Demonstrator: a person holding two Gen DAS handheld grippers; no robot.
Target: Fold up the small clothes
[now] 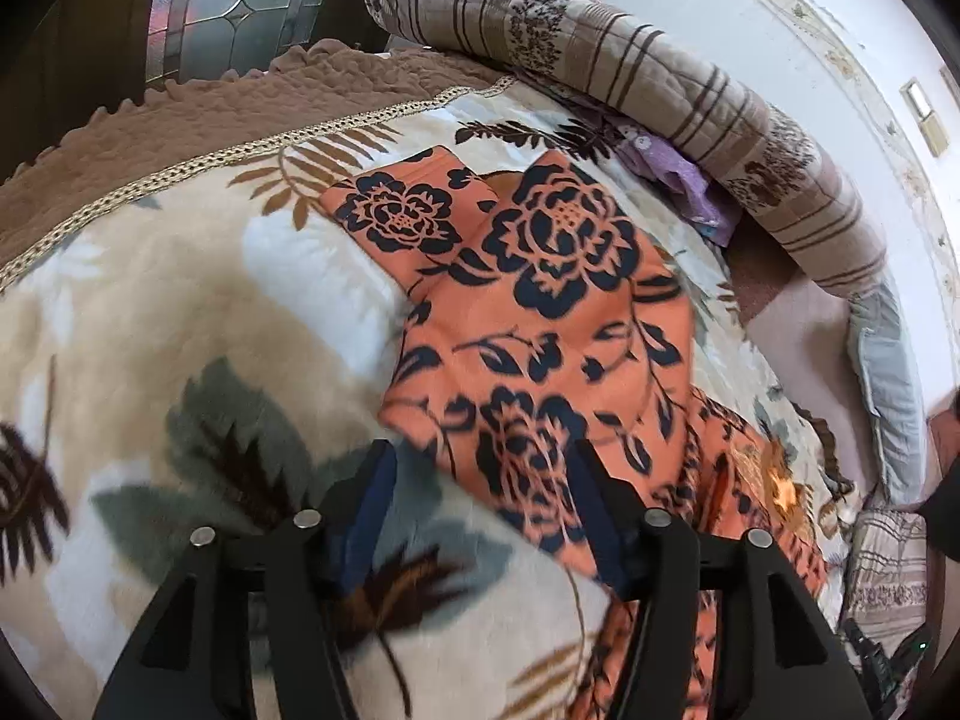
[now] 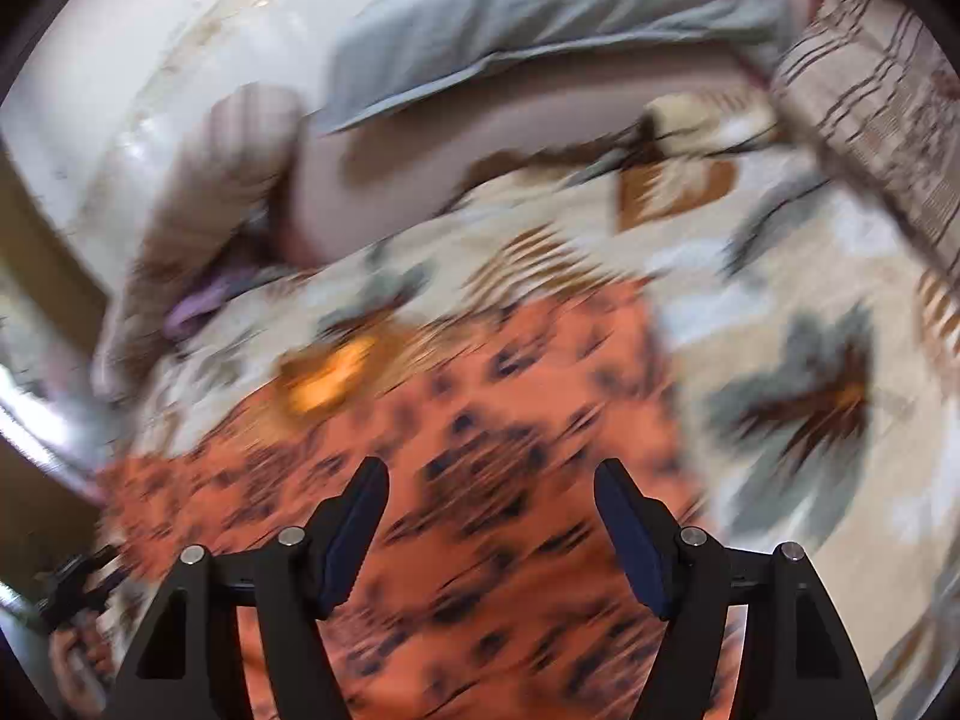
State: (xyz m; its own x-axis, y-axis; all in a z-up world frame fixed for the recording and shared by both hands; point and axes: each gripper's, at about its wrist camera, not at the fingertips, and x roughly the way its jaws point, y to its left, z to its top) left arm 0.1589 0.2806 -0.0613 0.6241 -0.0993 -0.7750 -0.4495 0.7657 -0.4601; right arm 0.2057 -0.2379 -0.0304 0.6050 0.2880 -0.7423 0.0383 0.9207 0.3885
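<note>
A bedroom in a home. A bed fills the view, covered by a plush cream blanket [image 1: 180, 312] printed with leaves, its far edge a brown quilted border [image 1: 198, 114]. A rolled striped quilt [image 1: 630, 78] and a grey pillow [image 2: 540, 18] lie along a white wall [image 1: 840, 30]. Far left stands a leaded-glass door panel [image 1: 240, 12].

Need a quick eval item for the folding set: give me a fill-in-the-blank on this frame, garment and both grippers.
1. The garment on the leaf-print blanket is orange with dark ____ printed on it.
2. The left gripper has its jaws ____, with nothing pinched.
3. The right gripper hangs over the ____ garment, jaws apart.

Missing words: flowers; open; orange
</note>
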